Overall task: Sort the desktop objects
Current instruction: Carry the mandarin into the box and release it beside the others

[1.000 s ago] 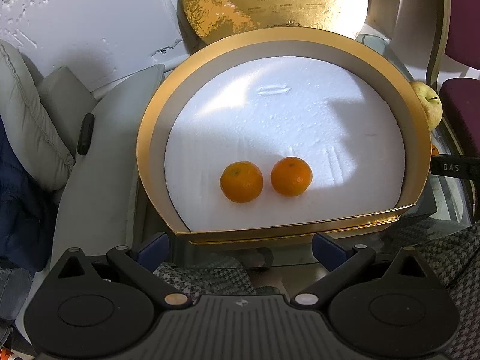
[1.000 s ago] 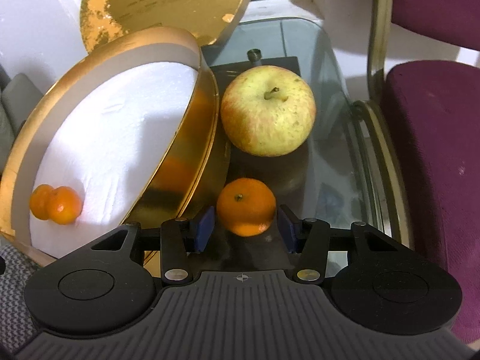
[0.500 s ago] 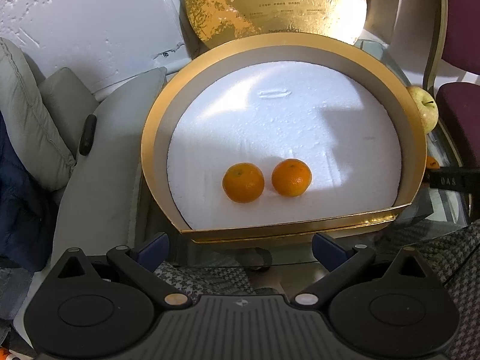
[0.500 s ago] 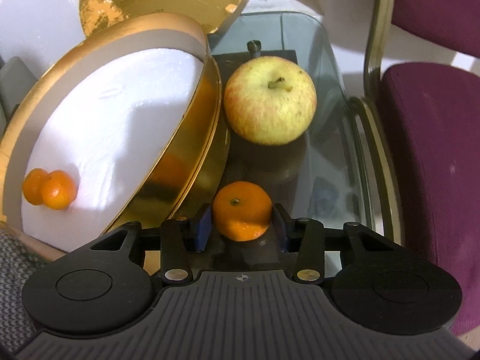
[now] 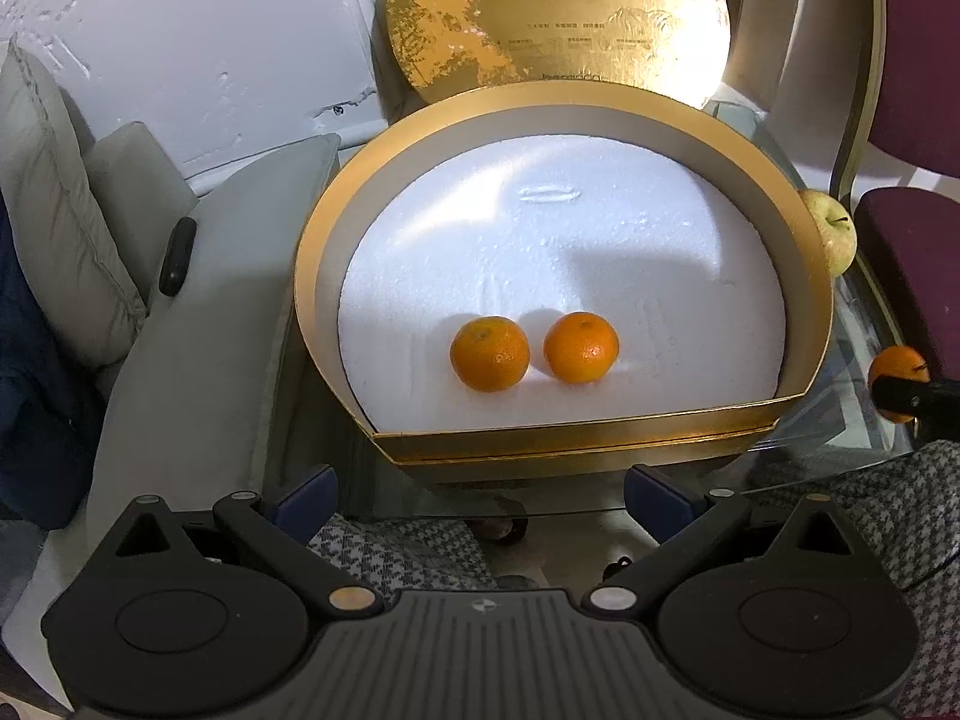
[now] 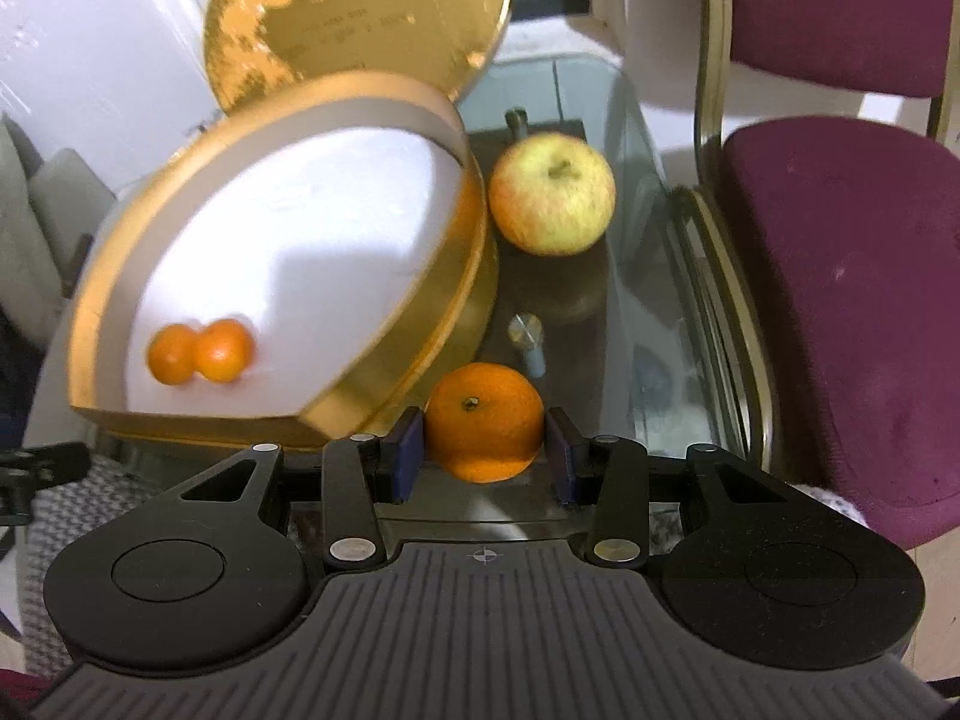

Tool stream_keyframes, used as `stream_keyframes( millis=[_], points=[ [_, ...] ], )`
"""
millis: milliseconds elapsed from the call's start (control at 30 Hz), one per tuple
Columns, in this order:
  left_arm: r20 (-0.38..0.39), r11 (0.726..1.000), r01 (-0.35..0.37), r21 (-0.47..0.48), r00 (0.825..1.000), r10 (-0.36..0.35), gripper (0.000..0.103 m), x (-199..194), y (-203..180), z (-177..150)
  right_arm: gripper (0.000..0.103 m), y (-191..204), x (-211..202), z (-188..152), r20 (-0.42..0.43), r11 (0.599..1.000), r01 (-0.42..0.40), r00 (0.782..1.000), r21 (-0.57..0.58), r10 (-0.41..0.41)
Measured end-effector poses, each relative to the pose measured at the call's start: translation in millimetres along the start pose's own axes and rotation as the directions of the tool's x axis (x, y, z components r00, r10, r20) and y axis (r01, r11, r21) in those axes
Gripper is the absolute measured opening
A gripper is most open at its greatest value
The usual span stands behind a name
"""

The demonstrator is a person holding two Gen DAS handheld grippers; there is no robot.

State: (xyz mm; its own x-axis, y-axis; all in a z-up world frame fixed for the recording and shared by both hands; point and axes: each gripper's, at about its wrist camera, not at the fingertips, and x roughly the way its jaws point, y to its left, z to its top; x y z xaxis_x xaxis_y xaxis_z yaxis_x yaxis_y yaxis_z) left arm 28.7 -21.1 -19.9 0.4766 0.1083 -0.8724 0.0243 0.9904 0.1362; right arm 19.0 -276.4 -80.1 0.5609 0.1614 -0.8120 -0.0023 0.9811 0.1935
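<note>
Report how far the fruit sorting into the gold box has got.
Done: two tangerines already lie side by side on the white foam inside the gold box. In hand: the right gripper is shut on a third tangerine, beside the box, not yet over it. Left: that tangerine must go in, and the apple sits on the glass table. The left gripper is open, empty.

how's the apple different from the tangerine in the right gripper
The apple is yellow-green with a red blush; the tangerine is orange. The apple is larger. The apple rests free on the glass table; the tangerine is clamped in the right gripper. Both sit outside the gold box.
</note>
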Motion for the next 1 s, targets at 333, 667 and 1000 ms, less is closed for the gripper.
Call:
stream_keyframes(
  millis=[333, 667, 1000],
  points=[
    [0.025, 0.997, 0.010, -0.076, 1.000, -0.008, 0.102, -1, 27, 0, 0.044, 42, -30, 27, 0.086, 0.996, -0.012, 0.996, -0.094, 0.020],
    [0.018, 0.983, -0.040, -0.177, 0.999, 0.044, 0.102, 6, 68, -2, 0.044, 97, -1, 46, 0.050, 0.978, -0.047, 0.997, -0.201, 0.058],
    [-0.024, 0.975, -0.049, -0.217, 0.999, 0.044, 0.102, 14, 84, -12, 0.044, 125, 66, 39, -0.090, 0.962, -0.033, 0.996, -0.269, 0.009]
  ],
)
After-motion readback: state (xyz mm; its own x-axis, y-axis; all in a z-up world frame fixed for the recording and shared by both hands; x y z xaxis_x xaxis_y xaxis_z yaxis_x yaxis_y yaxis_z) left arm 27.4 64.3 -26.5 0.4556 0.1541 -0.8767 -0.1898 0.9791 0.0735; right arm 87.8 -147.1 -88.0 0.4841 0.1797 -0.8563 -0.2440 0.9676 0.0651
